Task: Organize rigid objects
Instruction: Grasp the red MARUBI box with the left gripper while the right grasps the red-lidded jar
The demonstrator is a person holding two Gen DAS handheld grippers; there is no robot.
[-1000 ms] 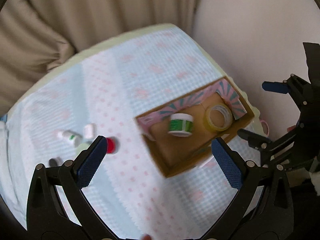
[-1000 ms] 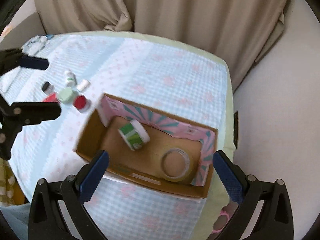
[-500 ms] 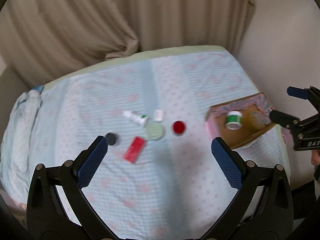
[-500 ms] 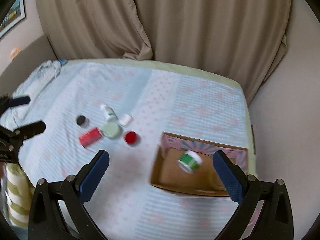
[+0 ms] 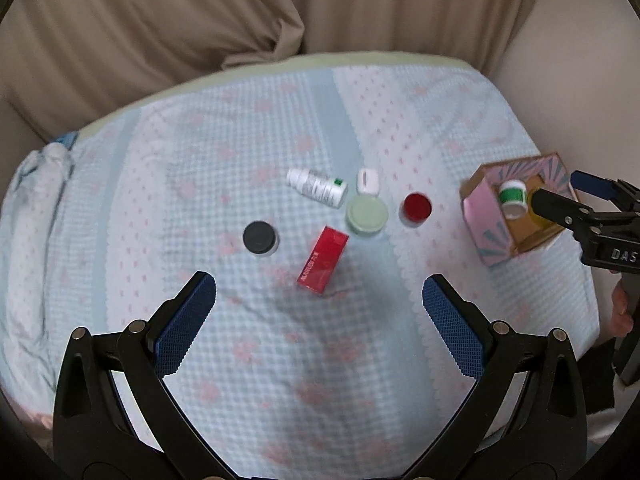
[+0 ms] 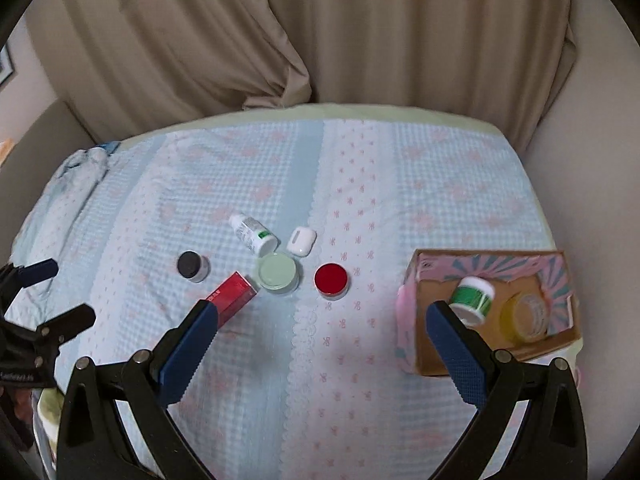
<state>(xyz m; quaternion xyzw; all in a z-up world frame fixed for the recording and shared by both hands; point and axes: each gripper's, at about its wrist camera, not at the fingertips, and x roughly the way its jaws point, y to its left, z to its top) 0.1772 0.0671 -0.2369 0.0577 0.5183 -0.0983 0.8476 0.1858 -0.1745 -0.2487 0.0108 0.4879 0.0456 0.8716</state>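
Loose items lie mid-table: a red box (image 5: 323, 259), a pale green jar (image 5: 367, 213), a red-lidded jar (image 5: 416, 207), a black-lidded jar (image 5: 260, 237), a white bottle on its side (image 5: 318, 187) and a white earbud case (image 5: 368, 180). The cardboard box (image 6: 432, 354) at the right holds a green-and-white jar (image 6: 473, 300) and a yellow tape roll (image 6: 524, 317). My left gripper (image 5: 319, 312) is open and empty, above the table just short of the red box. My right gripper (image 6: 318, 332) is open and empty, between the loose items and the box.
A blue-and-pink checked cloth (image 6: 360, 184) covers the table. Beige curtains (image 6: 320, 32) hang behind it. Bunched cloth (image 6: 80, 168) lies at the far left corner. The right gripper shows at the right edge of the left wrist view (image 5: 576, 196).
Both grippers have pulled back from the cardboard box and swung left toward the loose items. The left view now centres on the red box. Both stayed open and empty.
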